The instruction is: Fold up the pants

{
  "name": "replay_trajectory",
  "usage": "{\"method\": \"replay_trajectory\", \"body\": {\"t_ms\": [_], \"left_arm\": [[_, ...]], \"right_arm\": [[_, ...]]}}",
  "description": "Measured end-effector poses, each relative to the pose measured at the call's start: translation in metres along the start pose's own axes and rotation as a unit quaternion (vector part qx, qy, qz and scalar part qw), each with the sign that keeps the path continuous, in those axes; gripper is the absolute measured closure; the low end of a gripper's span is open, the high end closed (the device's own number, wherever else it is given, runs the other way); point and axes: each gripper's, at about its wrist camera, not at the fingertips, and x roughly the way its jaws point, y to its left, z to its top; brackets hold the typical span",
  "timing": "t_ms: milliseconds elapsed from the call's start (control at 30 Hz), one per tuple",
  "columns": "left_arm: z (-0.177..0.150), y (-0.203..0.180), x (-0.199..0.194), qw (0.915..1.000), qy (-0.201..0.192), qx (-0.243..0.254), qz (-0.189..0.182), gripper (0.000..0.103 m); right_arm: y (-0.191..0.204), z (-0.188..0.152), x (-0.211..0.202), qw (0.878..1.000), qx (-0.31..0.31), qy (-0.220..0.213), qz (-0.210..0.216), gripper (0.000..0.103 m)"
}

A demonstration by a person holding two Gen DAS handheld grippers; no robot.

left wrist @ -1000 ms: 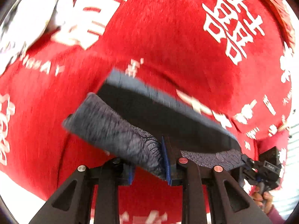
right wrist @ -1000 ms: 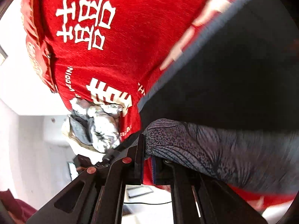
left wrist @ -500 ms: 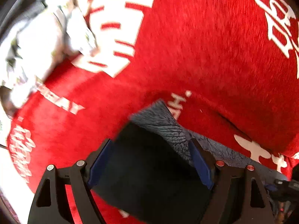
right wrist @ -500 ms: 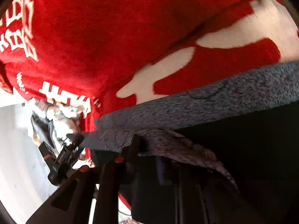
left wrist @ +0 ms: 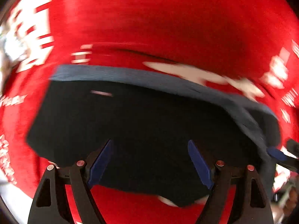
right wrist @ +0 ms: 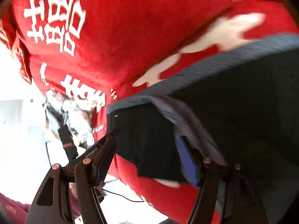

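Lying flat on a red blanket (left wrist: 168, 22) printed with white characters, the dark pants (left wrist: 142, 123) show a grey-blue band along their far edge in both wrist views. The left gripper (left wrist: 149, 164) hangs just above the black cloth with its jaws spread wide, blue pads (left wrist: 99, 166) apart and nothing pinched between them; its jaws have just been opening. The right gripper (right wrist: 147, 158) is likewise parted and has just been opening further; the folded corner of the pants sits between its fingers, and a grey flap drapes against the right-hand blue pad (right wrist: 186, 160), though whether it presses there is unclear. From the right wrist, a crumpled silvery-grey bundle (right wrist: 74, 117) rests at the blanket's far edge, and the left gripper's black frame shows beside it.
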Motion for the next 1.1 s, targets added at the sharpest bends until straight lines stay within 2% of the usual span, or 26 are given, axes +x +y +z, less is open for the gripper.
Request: {"method": "replay_trajectory", "body": {"t_ms": [67,167,200,333,433,500,567,700,767,833,867,900,1000,1100], "left_arm": [[-0.012,-0.029,-0.003,0.9981,0.007,0.036,-0.049,0.02],[-0.032,-0.08,0.002,0.9857,0.043,0.08,-0.142,0.02],[-0.039,-0.096,0.005,0.9818,0.054,0.094,-0.156,0.02],[-0.069,-0.14,0.015,0.9699,0.073,0.138,-0.186,0.02],[-0.083,-0.154,0.021,0.9666,0.084,0.147,-0.192,0.02],[-0.092,-0.163,0.029,0.965,0.092,0.15,-0.194,0.02],[-0.098,-0.175,0.038,0.9629,0.109,0.15,-0.196,0.02],[-0.109,-0.196,0.05,0.9601,0.122,0.154,-0.199,0.02],[-0.111,-0.204,0.056,0.9595,0.129,0.145,-0.204,0.02],[-0.109,-0.211,0.057,0.9592,0.13,0.13,-0.215,0.024],[-0.106,-0.214,0.056,0.9569,0.134,0.123,-0.226,0.035],[-0.102,-0.218,0.054,0.9551,0.139,0.118,-0.234,0.036],[-0.087,-0.234,0.04,0.957,0.126,0.122,-0.231,0.036],[-0.062,-0.253,0.022,0.9606,0.096,0.123,-0.23,0.036]], "right_arm": [[-0.026,-0.029,-0.03,0.999,0.038,-0.034,-0.018,0.031],[-0.07,-0.085,-0.077,0.99,0.101,-0.08,-0.057,0.031],[-0.085,-0.105,-0.092,0.986,0.121,-0.095,-0.066,0.03],[-0.143,-0.187,-0.133,0.961,0.207,-0.138,-0.12,0.03],[-0.177,-0.233,-0.152,0.943,0.258,-0.167,-0.128,0.03],[-0.195,-0.252,-0.155,0.936,0.282,-0.171,-0.122,0.03],[-0.206,-0.262,-0.148,0.936,0.294,-0.16,-0.107,0.03],[-0.221,-0.266,-0.135,0.95,0.282,-0.13,-0.035,0.031],[-0.229,-0.262,-0.13,0.953,0.281,-0.117,-0.007,0.035],[-0.236,-0.26,-0.131,0.951,0.293,-0.102,0.011,0.061],[-0.237,-0.258,-0.132,0.948,0.3,-0.101,0.041,0.089],[-0.237,-0.255,-0.141,0.945,0.301,-0.107,0.075,0.09],[-0.215,-0.23,-0.165,0.951,0.267,-0.112,0.105,0.09],[-0.199,-0.182,-0.197,0.956,0.233,-0.123,0.129,0.09]]}}
